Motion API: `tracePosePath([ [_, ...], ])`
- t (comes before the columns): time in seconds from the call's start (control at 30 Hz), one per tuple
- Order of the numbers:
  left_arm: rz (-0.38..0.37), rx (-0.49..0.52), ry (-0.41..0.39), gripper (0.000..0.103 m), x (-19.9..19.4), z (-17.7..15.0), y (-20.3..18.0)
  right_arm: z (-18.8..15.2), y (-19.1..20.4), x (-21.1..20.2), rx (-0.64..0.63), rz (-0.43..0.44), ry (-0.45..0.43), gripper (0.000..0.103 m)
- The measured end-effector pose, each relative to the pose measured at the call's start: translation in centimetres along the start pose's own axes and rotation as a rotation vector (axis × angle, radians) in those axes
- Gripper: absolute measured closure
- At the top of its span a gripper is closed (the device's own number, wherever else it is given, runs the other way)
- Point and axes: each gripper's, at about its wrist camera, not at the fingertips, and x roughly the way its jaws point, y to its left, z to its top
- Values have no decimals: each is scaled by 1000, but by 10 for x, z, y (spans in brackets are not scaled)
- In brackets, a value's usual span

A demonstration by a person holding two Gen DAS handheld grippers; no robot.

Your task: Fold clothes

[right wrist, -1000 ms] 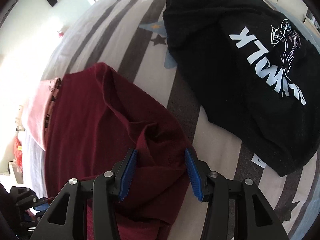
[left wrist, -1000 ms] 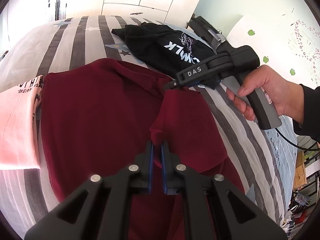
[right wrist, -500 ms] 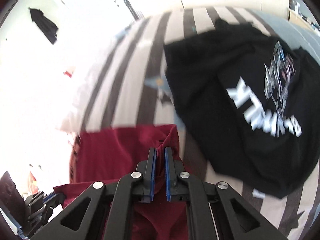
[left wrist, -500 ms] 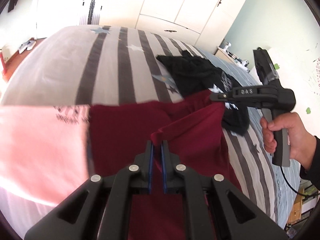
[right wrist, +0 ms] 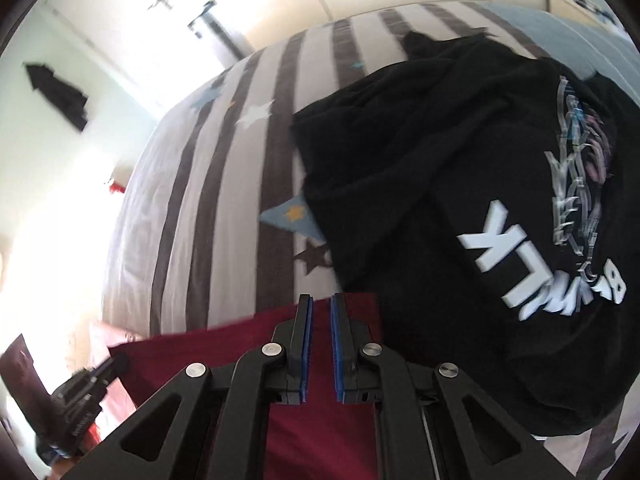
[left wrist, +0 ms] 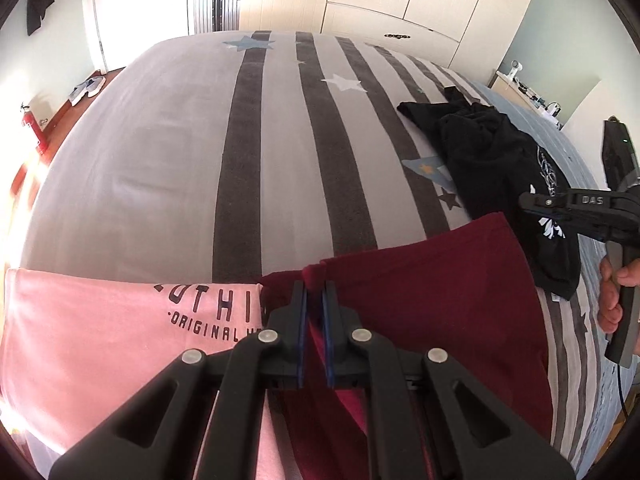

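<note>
Lower left, the pink shirt [left wrist: 100, 332] reads "OTHI" over "ORIGINAL". At the right edge, the right tongs [left wrist: 532, 205] carry "DAS".

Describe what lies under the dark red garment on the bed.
The dark red garment lies on the striped bedcover, its left edge apparently overlapping the pink shirt. Anything else beneath it is covered.

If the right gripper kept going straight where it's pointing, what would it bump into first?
Probably the dark red shirt: the right gripper angles down over its top edge, with the striped bed cover just beyond. The black T-shirt lies off to its right. Depth is hard to judge.
</note>
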Motion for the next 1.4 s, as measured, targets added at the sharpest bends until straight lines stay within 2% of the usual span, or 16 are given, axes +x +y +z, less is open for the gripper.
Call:
tracePosePath([
  [0.07, 3, -11, 4, 98, 4, 0, 2, -5, -6, -11, -29, 11, -32, 81],
  [0.1, 1, -16, 3, 98, 5, 1, 2, -11, -8, -13, -50, 20, -29, 80],
  [0.2, 8, 0, -3, 98, 4, 7, 2, -38, -9, -13, -118, 54, 19, 75],
  [0.3, 32, 24, -5, 98, 0, 15, 4, -70, -8, -6, -171, 75, 60, 75],
  [0.37, 51, 32, -6, 98, -1, 21, 7, -86, -7, 3, -200, 54, 84, 75],
  [0.47, 72, 51, 7, 98, 4, 24, 7, -97, -19, 22, -166, -8, 116, 78],
  [0.53, 85, 61, 15, 98, 9, 25, 6, -98, -25, 23, -156, -4, 89, 82],
  [0.63, 94, 38, 34, 98, 15, 21, 10, -97, -23, 23, -208, -55, 56, 85],
  [0.73, 31, -50, 58, 98, 20, 18, 23, -95, -20, 14, -215, -68, 22, 84],
  [0.8, -12, -94, 60, 98, 17, 17, 30, -94, -14, -3, -213, -27, -26, 84],
  [0.9, -49, -96, 43, 94, 5, 13, 36, -108, 1, -32, -251, 54, -67, 82],
  [0.97, -48, -84, 41, 90, -3, 7, 37, -125, 12, -41, -275, 96, -52, 82],
  [1.07, -34, -69, 39, 86, -15, -7, 41, -156, 21, -42, -320, 117, -30, 82],
  [1.2, -34, -31, 66, 83, -20, -30, 37, -188, 14, -31, -317, 83, -3, 82],
  [1.4, -83, -78, 107, 83, -27, -69, 23, -198, -2, -20, -279, 53, -30, 82],
])
